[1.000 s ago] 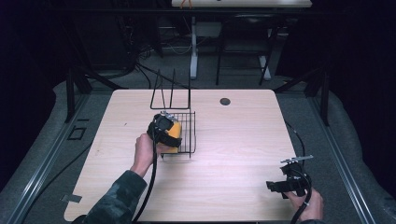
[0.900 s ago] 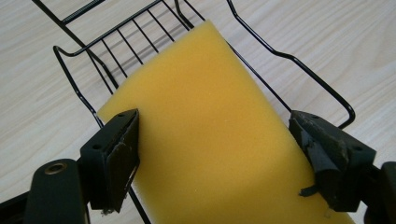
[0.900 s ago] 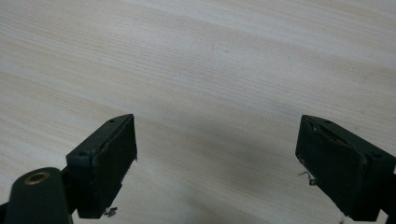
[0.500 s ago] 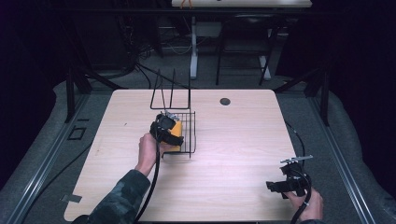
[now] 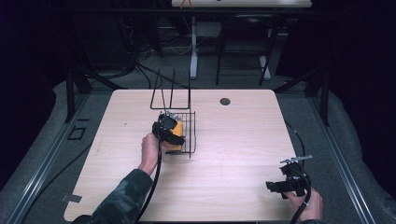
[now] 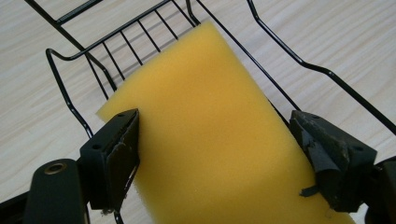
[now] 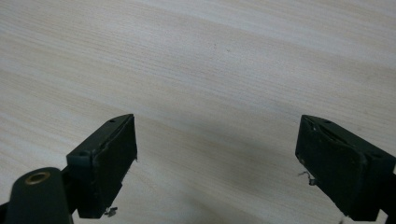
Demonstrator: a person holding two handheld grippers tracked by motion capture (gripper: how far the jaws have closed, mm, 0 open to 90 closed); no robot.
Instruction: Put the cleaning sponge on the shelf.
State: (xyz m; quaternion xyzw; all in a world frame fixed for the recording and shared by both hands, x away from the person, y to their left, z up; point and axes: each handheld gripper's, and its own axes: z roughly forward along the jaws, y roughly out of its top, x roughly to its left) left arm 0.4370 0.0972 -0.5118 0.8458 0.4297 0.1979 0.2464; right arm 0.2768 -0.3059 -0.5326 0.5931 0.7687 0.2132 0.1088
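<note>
Two tools in play: left tool (image 6: 215,154) spread around, apparently not squeezing, sponge (image 6: 210,135) in rack (image 5: 186,135); right tool (image 7: 217,163) agape over bare desk (image 7: 196,60); risked snagging wires and tipping rack if withdrawn crooked.

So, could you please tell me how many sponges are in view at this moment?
1. The yellow sponge sits between the jaws of the left gripper, over the black wire basket near the middle of the table. The gripper could hide another sponge in the basket.
</note>
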